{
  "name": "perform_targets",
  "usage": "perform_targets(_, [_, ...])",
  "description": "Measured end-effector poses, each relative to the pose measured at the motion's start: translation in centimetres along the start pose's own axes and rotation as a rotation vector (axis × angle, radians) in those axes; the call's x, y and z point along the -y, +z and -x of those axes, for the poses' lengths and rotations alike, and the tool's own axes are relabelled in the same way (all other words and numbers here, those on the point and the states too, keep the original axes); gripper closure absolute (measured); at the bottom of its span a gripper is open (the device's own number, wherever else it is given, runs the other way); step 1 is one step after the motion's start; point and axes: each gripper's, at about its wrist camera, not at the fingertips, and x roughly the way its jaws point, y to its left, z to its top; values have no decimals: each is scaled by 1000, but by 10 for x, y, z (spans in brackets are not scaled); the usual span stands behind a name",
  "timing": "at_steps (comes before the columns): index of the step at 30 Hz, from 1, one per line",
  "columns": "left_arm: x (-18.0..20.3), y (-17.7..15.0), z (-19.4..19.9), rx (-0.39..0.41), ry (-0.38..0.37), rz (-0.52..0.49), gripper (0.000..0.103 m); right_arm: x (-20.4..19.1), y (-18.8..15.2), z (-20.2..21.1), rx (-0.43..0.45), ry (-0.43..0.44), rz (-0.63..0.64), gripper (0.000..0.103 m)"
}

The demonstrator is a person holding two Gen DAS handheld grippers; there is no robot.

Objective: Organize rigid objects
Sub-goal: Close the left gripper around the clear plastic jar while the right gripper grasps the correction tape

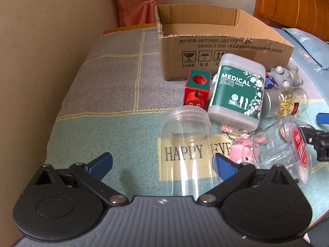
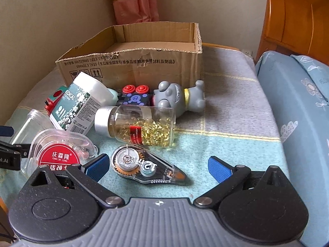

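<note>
While "MEDICAL COTTON SWAB" box (image 1: 236, 90) tilts, tape dispenser (image 2: 148, 167) reads "12m"

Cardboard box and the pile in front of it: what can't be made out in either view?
- cardboard box floor: both views, hidden by its front wall.
- red toy block: right wrist view, mostly behind the cotton swab box.
- pink charm: left wrist view, partly behind the left tool finger; too small to identify.
</note>
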Motion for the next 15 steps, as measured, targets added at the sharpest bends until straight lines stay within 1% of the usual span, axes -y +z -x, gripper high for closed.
perform_targets(9, [-1, -1, -1, 12, -8, -34, 1, -3, 9, -16, -2, 22, -9, 0])
perform_targets(15, [-2, -3, -1, 18, -19, -50, 1, -3, 10, -22, -10, -12, -16, 0])
